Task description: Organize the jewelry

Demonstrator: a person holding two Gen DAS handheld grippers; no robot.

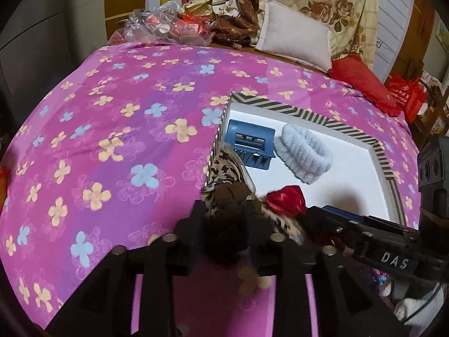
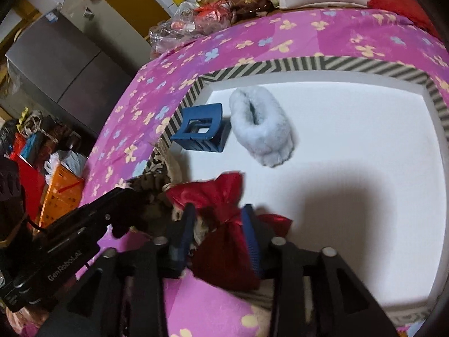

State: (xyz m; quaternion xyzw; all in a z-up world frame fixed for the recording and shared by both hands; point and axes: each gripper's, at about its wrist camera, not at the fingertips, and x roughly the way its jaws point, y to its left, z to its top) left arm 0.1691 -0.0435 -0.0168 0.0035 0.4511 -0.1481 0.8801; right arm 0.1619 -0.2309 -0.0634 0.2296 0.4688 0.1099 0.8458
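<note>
We've got the right gripper [image 2: 219, 219] clamped on the red bow [image 2: 224, 238], left gripper [image 1: 224, 210] pinching the leopard scrunchie [image 1: 224, 168], both just over the tray's [image 2: 280, 66] near rim. Sloppy release drops them outside.

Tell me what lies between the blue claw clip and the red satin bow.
Bare white tray floor, seen in the right wrist view, between the blue plastic claw clip and red satin bow.

A bed [image 1: 112, 112] under a pink flowered sheet fills the room; a white pillow [image 1: 294, 39] at one o'clock, grey cabinet [image 2: 61, 67] at nine.
</note>
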